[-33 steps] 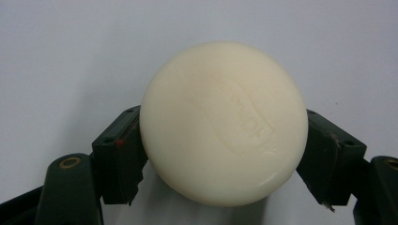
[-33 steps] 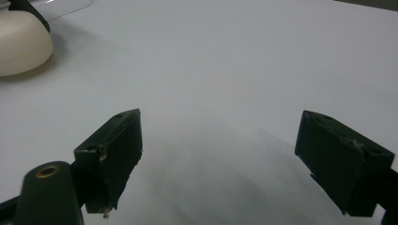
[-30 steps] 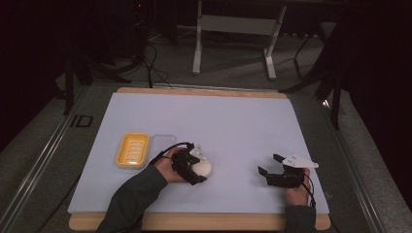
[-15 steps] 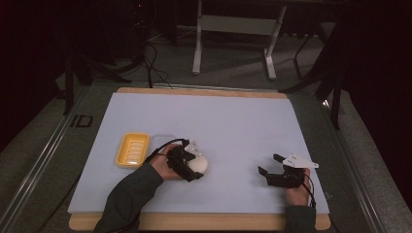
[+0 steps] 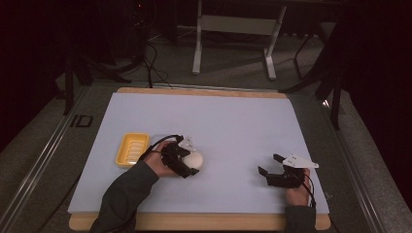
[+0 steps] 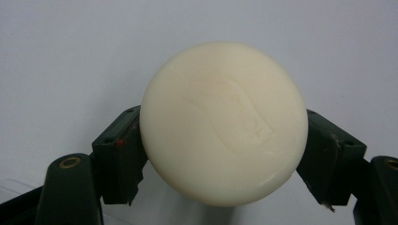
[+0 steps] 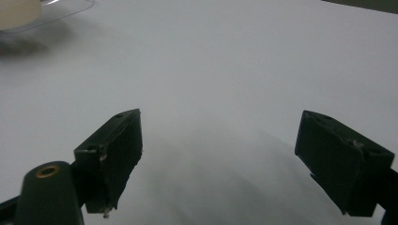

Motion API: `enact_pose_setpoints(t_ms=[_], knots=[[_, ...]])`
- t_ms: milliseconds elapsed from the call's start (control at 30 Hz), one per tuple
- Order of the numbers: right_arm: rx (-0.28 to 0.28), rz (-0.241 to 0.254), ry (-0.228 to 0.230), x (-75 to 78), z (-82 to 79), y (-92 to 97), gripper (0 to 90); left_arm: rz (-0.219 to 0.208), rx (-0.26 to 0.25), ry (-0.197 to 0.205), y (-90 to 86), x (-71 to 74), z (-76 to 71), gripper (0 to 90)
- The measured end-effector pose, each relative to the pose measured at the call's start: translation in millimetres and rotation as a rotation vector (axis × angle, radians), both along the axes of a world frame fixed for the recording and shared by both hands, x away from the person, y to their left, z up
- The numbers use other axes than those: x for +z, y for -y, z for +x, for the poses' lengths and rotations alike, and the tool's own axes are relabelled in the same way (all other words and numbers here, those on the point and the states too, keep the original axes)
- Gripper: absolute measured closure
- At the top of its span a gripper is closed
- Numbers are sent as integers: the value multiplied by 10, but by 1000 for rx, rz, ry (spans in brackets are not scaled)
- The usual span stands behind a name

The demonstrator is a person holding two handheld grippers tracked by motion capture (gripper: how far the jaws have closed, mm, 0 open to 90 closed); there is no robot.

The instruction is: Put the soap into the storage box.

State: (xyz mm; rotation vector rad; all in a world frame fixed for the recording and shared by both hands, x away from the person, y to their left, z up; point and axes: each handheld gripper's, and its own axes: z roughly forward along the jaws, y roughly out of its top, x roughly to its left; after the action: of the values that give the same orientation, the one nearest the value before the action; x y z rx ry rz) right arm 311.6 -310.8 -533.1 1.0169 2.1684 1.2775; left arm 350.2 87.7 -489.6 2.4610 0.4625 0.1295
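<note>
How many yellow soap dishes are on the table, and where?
1. The yellow soap dish lies on the left part of the white mat, beside the left claw, which grips a round soap.

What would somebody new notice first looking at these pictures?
Most striking is the round cream bar of soap, clamped between the left gripper's jaws just above the pale mat. Close to its left lies an empty yellow soap dish. At the mat's near right, the right gripper rests with its jaws wide open, holding nothing.
</note>
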Motion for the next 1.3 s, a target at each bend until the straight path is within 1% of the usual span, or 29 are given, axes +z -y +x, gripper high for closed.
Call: enact_pose_setpoints(t_ms=[100, 567, 700, 900, 1133, 1267, 1300], knots=[[-1, 1, 0, 0, 0, 0, 149, 3, 4, -2, -26, 14, 7, 253], [0, 0, 1, 0, -1, 0, 149, -10, 32, 0, -157, 73, 36, 254], [0, 0, 1, 0, 0, 0, 149, -21, 50, 5, -209, 98, 41, 253], [0, 0, 1, 0, -1, 0, 149, -23, 64, 8, -287, 137, 51, 253], [1, 2, -2, 0, 0, 2, 149, -33, 98, 7, -377, 154, 73, 254], [1, 4, -1, 0, 0, 2, 149, -27, 109, 12, -435, 173, 83, 253], [1, 3, -2, 0, 0, 2, 149, -33, 114, 10, -446, 173, 83, 254]])
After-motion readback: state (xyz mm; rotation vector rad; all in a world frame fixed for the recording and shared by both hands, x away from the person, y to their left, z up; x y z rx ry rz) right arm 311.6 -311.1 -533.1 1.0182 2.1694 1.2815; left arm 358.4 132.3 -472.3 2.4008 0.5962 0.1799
